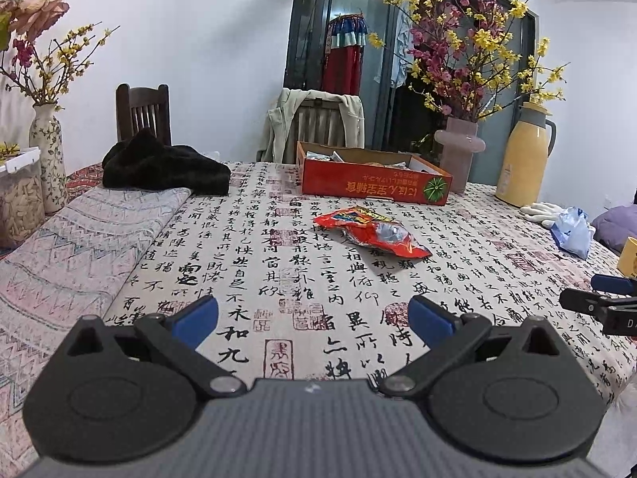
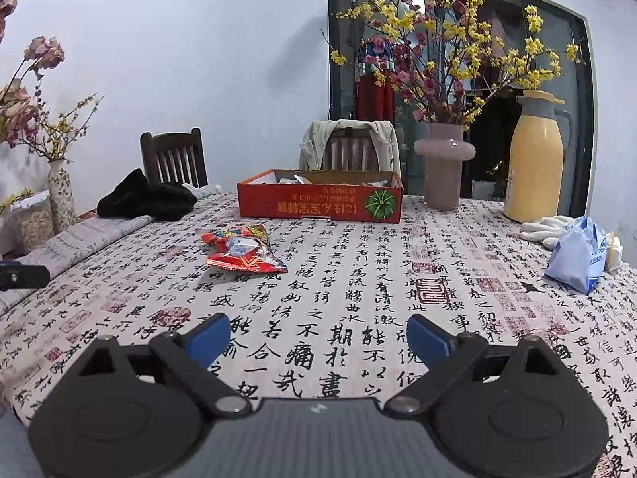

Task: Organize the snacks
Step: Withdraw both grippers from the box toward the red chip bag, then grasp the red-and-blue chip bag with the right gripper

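A red snack packet [image 1: 372, 236] lies flat on the calligraphy tablecloth, a little in front of an open red cardboard box [image 1: 374, 181] that holds several wrapped snacks. The packet [image 2: 243, 253] and the box [image 2: 318, 201] also show in the right wrist view. My left gripper [image 1: 312, 318] is open and empty, low over the cloth, well short of the packet. My right gripper [image 2: 318, 338] is open and empty, to the right of the packet and nearer the table's front. The right gripper's tip shows at the right edge of the left wrist view [image 1: 609, 298].
A pink vase of flowers [image 1: 458, 155] and a yellow thermos [image 1: 525, 155] stand right of the box. A blue-white bag [image 2: 577, 259] and white gloves [image 2: 549, 225] lie at the right. A black garment [image 1: 163, 167], folded cloth [image 1: 79, 247], patterned vase [image 1: 45, 155] and chairs are at the left and back.
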